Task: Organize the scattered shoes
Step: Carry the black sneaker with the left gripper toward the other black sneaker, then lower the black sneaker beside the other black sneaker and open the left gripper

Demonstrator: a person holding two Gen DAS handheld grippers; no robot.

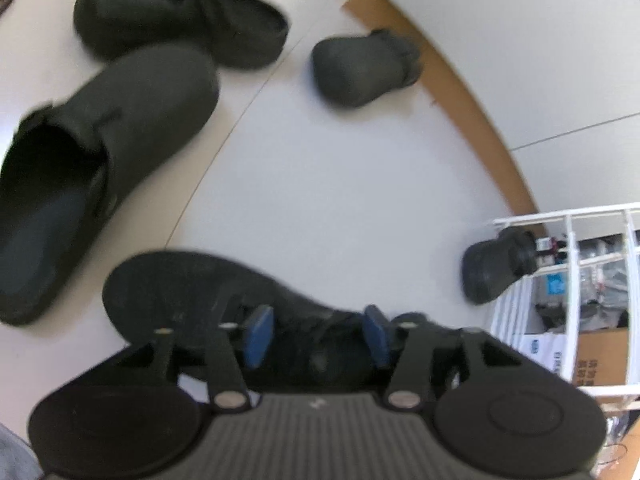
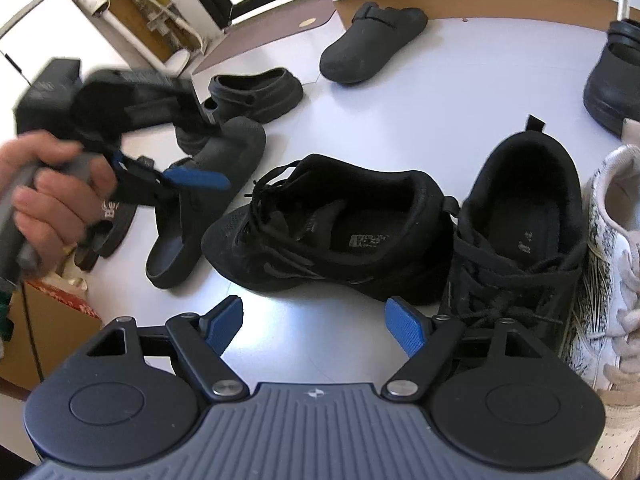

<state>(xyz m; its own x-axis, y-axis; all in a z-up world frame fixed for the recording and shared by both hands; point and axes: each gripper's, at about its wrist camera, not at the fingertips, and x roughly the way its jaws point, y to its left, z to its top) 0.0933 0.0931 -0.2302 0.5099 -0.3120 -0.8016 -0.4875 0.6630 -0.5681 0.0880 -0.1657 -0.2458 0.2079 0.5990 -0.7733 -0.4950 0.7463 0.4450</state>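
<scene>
Right wrist view: we see the right gripper (image 2: 314, 326) w/ jaws wide, nothing between them, hovering over white floor (image 2: 460, 92) just short of a black sneaker (image 2: 320, 226) lying tilted on its side. Insole label on it shows white print, too small to read. Next to it, touching, a 2nd black sneaker (image 2: 516, 236) sits upright, and a white sneaker (image 2: 612, 264) is cut off at the right edge.

On the left a hand (image 2: 48, 188) holds the left gripper (image 2: 192, 180), blurred; blue pads apart, nothing pressed between them as far as we can tell. Below the fingers a black sandal (image 2: 106, 224) shows a white logo, not legible.

Left wrist view: the left gripper (image 1: 316, 336) has jaws partly open over the black sneaker (image 1: 208, 288); the pads aren't touching it. Frame's blurry. Black clogs are scattered around: big clog (image 1: 100, 168) at left, another clog (image 1: 180, 16) above, grey clog (image 1: 360, 70) by the wooden baseboard (image 1: 460, 92), small clog (image 1: 496, 264) by a white rack (image 1: 572, 240). Boxes behind the rack carry print we can't read.
</scene>
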